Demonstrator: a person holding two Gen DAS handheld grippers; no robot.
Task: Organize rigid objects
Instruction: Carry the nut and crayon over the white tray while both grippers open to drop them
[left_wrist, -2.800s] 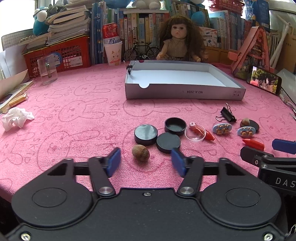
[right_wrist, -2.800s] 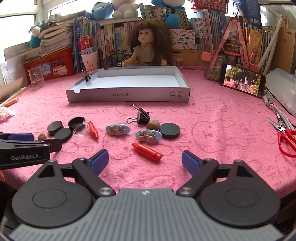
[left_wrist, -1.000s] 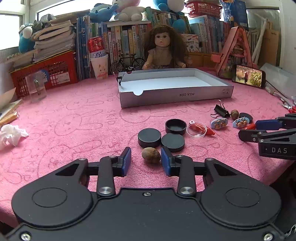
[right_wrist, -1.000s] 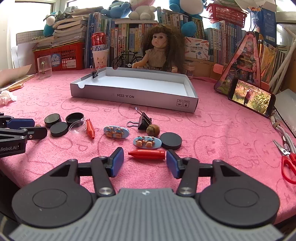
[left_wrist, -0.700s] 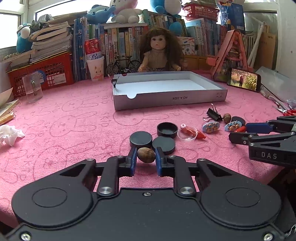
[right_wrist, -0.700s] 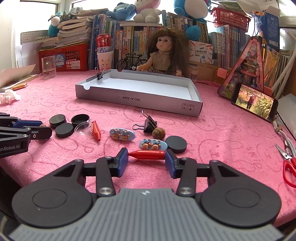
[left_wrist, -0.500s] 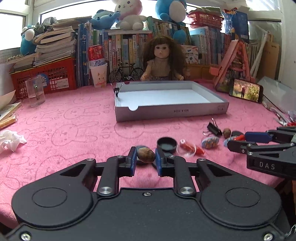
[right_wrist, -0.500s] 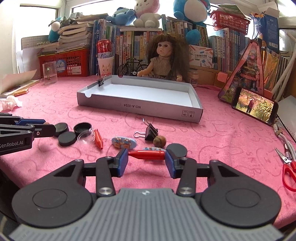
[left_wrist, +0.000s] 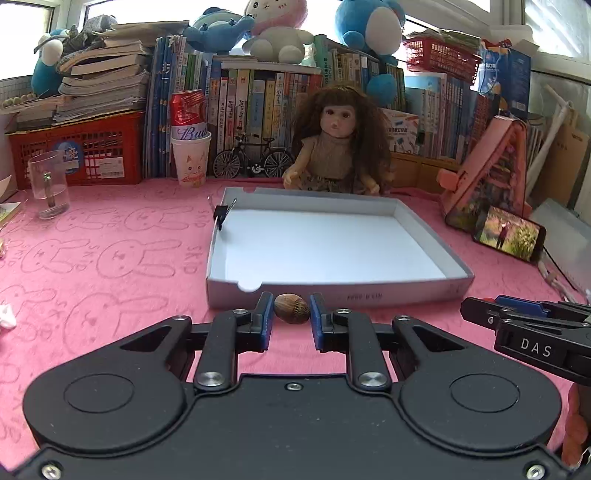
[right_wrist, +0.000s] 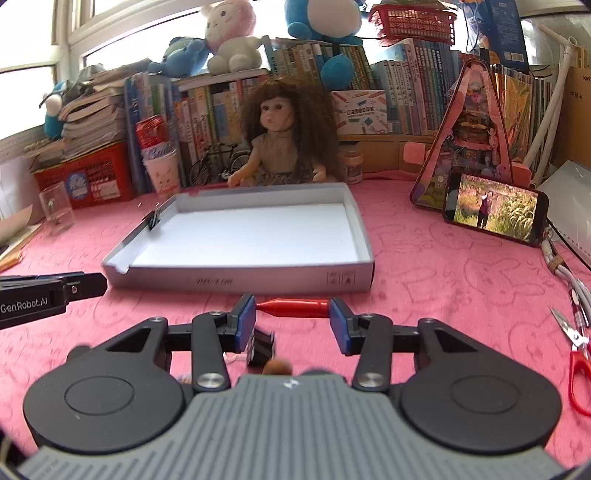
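My left gripper (left_wrist: 291, 317) is shut on a brown nut (left_wrist: 291, 313), held above the pink cloth just short of the white tray's near wall (left_wrist: 332, 291). My right gripper (right_wrist: 292, 320) is shut on a red crayon-shaped piece (right_wrist: 293, 308), gripped end to end, in front of the same tray's front wall (right_wrist: 240, 282). The tray is empty apart from a black binder clip (left_wrist: 221, 214) on its left rim. Below the right fingers lie a black binder clip (right_wrist: 260, 349) and another brown nut (right_wrist: 277, 366). The left gripper's tip (right_wrist: 79, 286) shows at the left of the right wrist view.
A doll (left_wrist: 336, 147) sits behind the tray, before rows of books. A phone (right_wrist: 495, 212) leans at the right and red scissors (right_wrist: 578, 354) lie by the right edge. A glass mug (left_wrist: 50, 188) and a red crate (left_wrist: 77, 153) stand at the back left.
Both grippers closed, the left on the nut and the right on the red piece, then rose off the cloth and moved forward toward the tray, which now looks much closer.
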